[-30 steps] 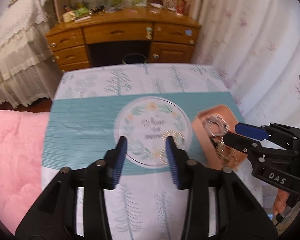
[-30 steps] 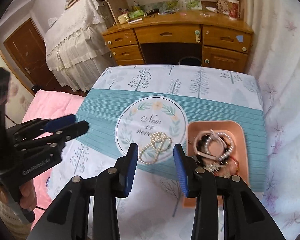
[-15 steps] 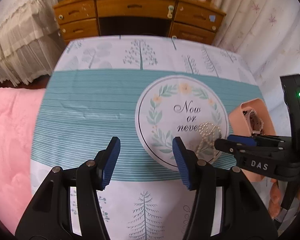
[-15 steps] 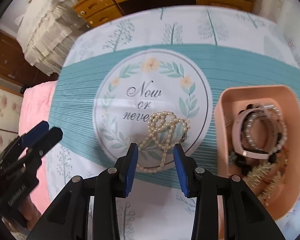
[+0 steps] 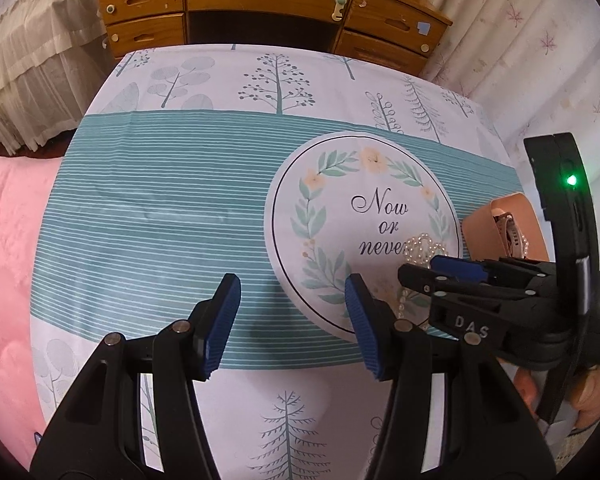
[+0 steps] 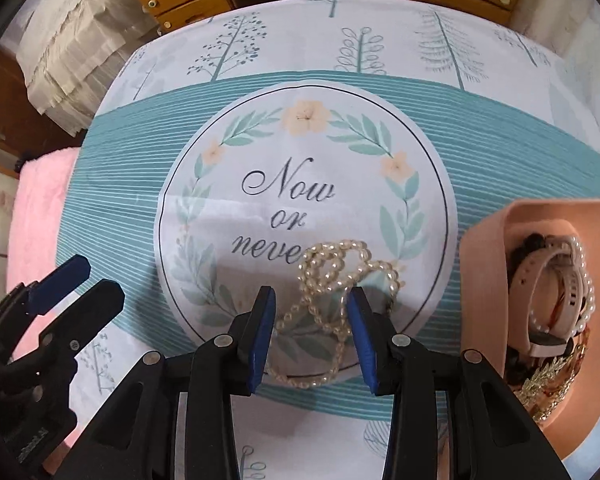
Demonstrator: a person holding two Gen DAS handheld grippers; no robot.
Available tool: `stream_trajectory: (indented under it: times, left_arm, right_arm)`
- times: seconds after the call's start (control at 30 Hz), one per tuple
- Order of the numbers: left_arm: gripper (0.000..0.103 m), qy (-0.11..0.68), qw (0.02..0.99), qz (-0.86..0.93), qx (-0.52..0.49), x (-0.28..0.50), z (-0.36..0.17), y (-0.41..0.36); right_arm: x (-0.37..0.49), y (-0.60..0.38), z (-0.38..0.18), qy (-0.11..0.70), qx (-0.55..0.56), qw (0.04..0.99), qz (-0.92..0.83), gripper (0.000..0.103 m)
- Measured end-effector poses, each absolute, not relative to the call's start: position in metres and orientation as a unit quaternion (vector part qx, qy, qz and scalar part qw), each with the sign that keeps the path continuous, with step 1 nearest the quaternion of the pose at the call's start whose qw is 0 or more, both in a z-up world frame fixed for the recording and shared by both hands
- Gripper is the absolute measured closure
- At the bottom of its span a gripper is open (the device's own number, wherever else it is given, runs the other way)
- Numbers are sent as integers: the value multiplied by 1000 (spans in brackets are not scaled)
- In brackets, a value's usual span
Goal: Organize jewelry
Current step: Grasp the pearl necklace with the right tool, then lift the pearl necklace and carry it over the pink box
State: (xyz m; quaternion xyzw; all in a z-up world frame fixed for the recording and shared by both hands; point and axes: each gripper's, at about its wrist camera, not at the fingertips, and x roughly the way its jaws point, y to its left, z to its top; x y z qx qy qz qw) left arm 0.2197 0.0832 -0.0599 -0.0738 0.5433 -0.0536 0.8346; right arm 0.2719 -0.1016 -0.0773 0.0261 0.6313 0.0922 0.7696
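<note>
A pearl necklace (image 6: 332, 276) lies coiled on the round "Now or never" print of the tablecloth. My right gripper (image 6: 310, 322) is open, low over the cloth, with part of the necklace between its blue fingers. The necklace also shows in the left wrist view (image 5: 422, 246), partly hidden by the right gripper (image 5: 432, 270). A pink tray (image 6: 482, 264) to the right holds a white watch band, a pearl bracelet and gold pieces; it shows in the left wrist view too (image 5: 480, 230). My left gripper (image 5: 290, 316) is open and empty over the teal stripes.
The table carries a teal-striped cloth with tree prints (image 5: 160, 208). A wooden desk with drawers (image 5: 260, 4) stands behind it. A pink blanket (image 5: 8, 240) lies at the left, and pale curtains (image 5: 540, 60) hang at the right.
Both grippers have moved down and forward toward the table. The right gripper has come over the pearl necklace so its fingers now straddle it. Both stay open.
</note>
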Motion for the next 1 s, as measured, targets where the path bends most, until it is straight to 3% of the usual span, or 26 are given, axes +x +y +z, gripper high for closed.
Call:
stream_trajectory:
  times: [0.23,0.37,0.5,0.77,1.0]
  left_arm:
    - [52,547,831,-48,-88,220,-64,94]
    - [52,549,829,-45,-92,219,-67,96]
    - [52,550,829,-47,-92,218,-67,96]
    - [52,550,829,-49,-84,210,-60,92]
    - [52,541,836,-54,-74,197,-40,81]
  right_arm:
    - [270,-73,-77,604,-68,790,78,67]
    - [269,-69,-75,592,-81,798,82,84]
    - [266,-74,-75,591,-74,798,89,94]
    - [254,-95,-61,587,-14,799,129,94]
    - [224,-115,-4,538,24,827,160,94]
